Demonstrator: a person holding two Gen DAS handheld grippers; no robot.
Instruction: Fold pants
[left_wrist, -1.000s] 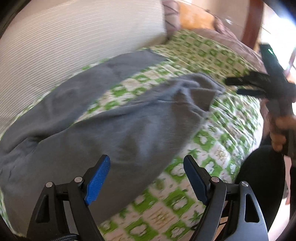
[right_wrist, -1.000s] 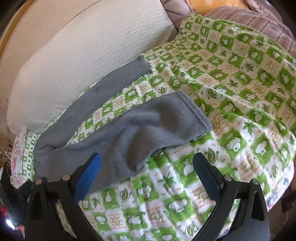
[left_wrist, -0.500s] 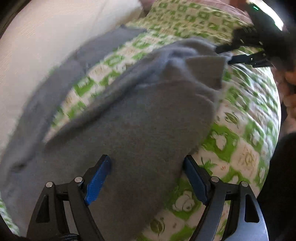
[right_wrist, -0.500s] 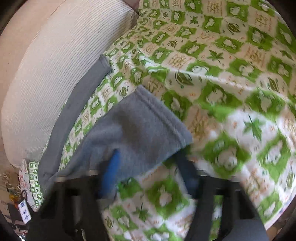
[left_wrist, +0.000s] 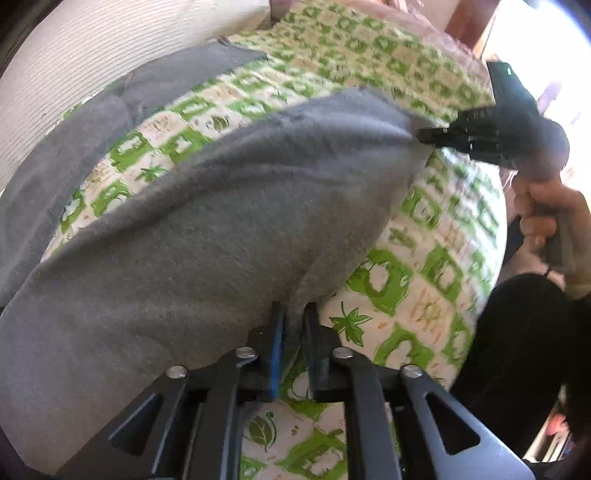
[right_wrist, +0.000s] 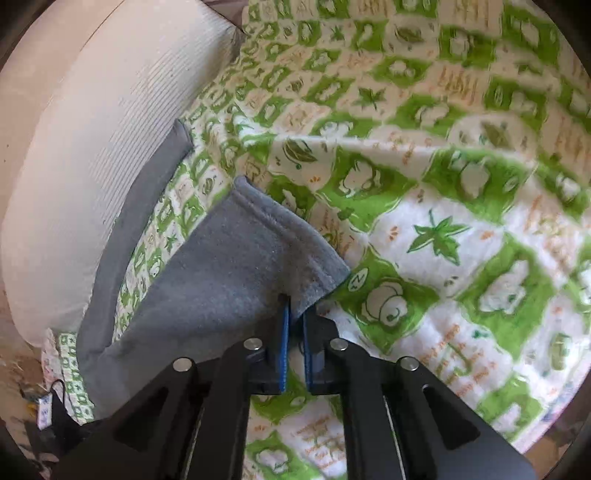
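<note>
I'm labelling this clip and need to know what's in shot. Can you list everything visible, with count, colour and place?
pants: one pair, grey, spread on the bed, legs apart
blanket: one, green-and-white check, under the pants
cushion: one, cream ribbed, along the far leg
pink bedding: some, at the bed's far end
left tongs: black with blue pads, just closed on the near leg's edge
right tongs: same, just closed on that leg's hem corner
hand: one, holding the right tongs

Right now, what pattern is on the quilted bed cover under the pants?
White and green checks with leaf and cartoon animal prints, clearest in the right wrist view.
</note>
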